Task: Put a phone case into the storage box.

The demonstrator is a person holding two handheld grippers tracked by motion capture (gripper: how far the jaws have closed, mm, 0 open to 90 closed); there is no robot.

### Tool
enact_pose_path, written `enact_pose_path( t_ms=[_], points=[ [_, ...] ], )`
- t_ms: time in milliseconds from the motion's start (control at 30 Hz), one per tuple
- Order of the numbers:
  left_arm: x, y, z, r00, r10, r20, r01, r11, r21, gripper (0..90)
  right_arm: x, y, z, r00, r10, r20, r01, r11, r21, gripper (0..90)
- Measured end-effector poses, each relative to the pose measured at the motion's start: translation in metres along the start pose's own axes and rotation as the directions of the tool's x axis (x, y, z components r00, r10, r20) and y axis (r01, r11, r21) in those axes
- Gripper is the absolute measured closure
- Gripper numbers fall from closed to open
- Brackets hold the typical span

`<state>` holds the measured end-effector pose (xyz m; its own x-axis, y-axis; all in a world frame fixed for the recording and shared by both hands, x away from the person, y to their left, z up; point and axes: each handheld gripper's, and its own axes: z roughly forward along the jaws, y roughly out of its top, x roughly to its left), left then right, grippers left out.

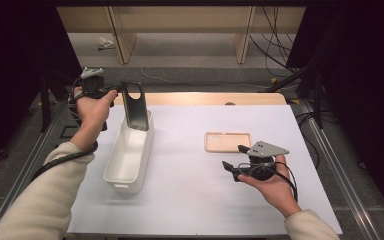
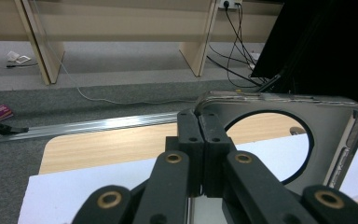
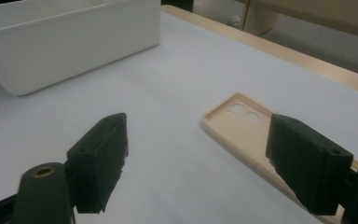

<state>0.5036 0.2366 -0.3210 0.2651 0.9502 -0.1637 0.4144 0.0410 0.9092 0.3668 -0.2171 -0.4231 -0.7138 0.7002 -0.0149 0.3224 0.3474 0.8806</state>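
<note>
Slippage is the main risk: the left hand-held gripper [image 1: 114,93] is clenched on only the thin top edge of a dark phone case [image 1: 134,106], which hangs tilted above the far end of the white bin [image 1: 122,172], its lower corner just over or at the bin's wall. With so narrow a pinch beside the round camera cutout, the case could pivot or drop early, strike the rim and land on the counter [image 1: 190,200] instead of inside. The right hand-held gripper [image 1: 236,161] rests with jaws spread wide, grasping nothing, just beside the beige phone case [image 1: 225,141]; lowered carelessly, one jaw might push that flat case aside rather than catch its edge.
</note>
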Motion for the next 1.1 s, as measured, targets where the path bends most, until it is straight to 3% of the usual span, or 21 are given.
enact_pose_path(
  t_ms=[533,1100],
  points=[
    [0.007,-0.002,0.005,0.9997,-0.007,-0.025,0.007,1.0000,-0.003,88.6,-0.005,-0.001,-0.004,0.9996,0.030,-0.004,-0.030,0.999,-0.030,16.0],
    [0.014,-0.006,0.011,0.9979,0.001,-0.065,-0.001,1.0000,0.001,88.6,-0.008,-0.002,-0.008,0.9992,0.040,0.003,-0.040,0.999,-0.037,15.9]
  ],
)
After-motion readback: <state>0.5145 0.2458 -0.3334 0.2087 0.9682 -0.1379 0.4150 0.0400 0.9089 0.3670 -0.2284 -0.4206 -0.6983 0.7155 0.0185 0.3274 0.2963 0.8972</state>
